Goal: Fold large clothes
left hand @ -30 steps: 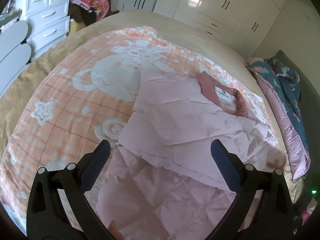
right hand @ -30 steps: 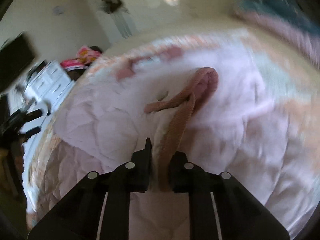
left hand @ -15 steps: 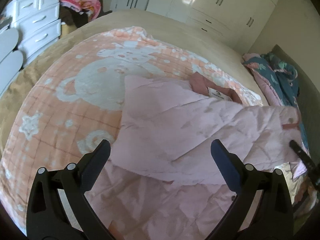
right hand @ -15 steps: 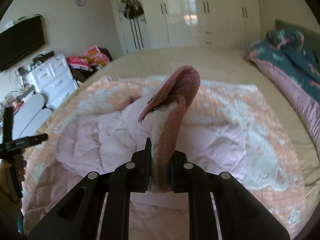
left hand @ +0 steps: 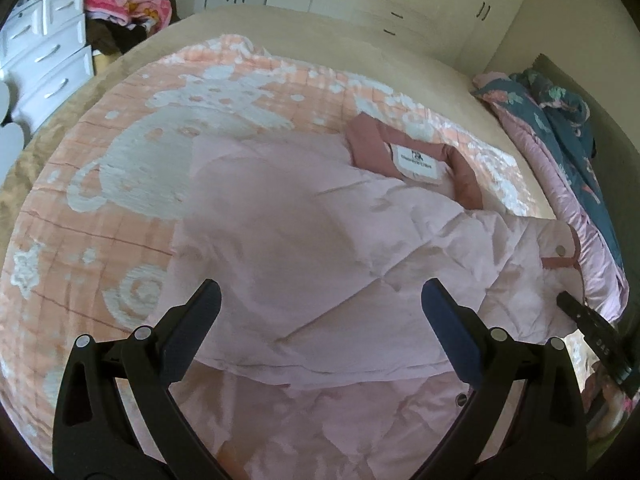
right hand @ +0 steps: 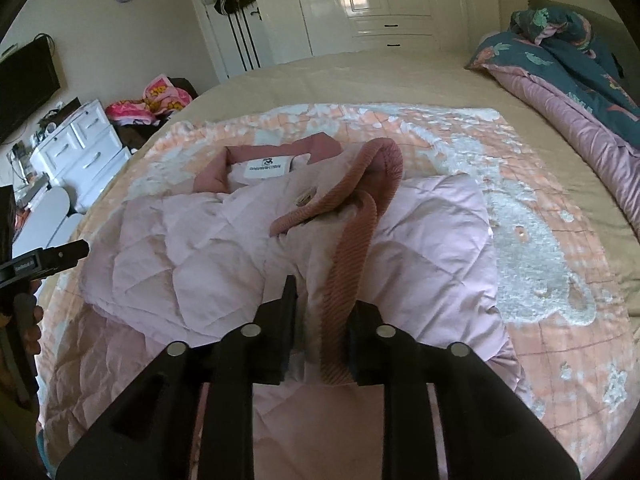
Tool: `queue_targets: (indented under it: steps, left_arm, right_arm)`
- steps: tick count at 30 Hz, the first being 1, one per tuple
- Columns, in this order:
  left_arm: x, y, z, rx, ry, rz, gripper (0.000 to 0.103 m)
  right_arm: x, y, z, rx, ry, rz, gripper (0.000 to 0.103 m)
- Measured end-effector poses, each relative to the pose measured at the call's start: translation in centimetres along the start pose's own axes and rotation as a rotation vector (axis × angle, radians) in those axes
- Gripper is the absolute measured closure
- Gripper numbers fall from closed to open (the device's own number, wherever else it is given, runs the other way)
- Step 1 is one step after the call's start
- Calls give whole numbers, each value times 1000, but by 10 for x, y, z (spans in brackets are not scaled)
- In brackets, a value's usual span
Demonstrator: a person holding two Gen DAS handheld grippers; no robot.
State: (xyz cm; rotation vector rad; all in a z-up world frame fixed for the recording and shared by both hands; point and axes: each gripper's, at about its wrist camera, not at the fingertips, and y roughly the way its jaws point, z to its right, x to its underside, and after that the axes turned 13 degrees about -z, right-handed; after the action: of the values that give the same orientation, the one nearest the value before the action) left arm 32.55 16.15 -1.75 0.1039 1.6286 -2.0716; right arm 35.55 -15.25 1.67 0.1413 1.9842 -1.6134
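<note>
The pink quilted jacket (right hand: 224,252) is lying folded on the peach blanket (right hand: 532,248) mid-bed, teal duvet (right hand: 568,52) bunched along the far right edge. The right gripper (right hand: 320,320) is opening, ribbed cuff (right hand: 352,264) between its jaws; the left gripper (left hand: 320,300) is hovering wide open, empty.

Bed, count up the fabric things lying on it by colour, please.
Pale pink: 1, the jacket
Peach with white print: 1, the blanket
Dark teal floral with mauve lining: 1, the duvet
Total: 3
</note>
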Motion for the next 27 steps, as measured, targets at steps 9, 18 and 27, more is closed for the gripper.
queue_targets:
  steps: [9, 18, 27]
  left_arm:
    - [0, 16, 19, 14, 62, -47, 9]
    - [2, 47, 6, -52, 65, -96, 9]
    - [10, 63, -3, -48, 81, -91, 8]
  right_arm:
    - [1, -16, 0, 59, 3, 44, 48]
    - [-8, -21, -29, 40, -67, 57, 40]
    - [-22, 12, -78, 12, -194, -1, 36]
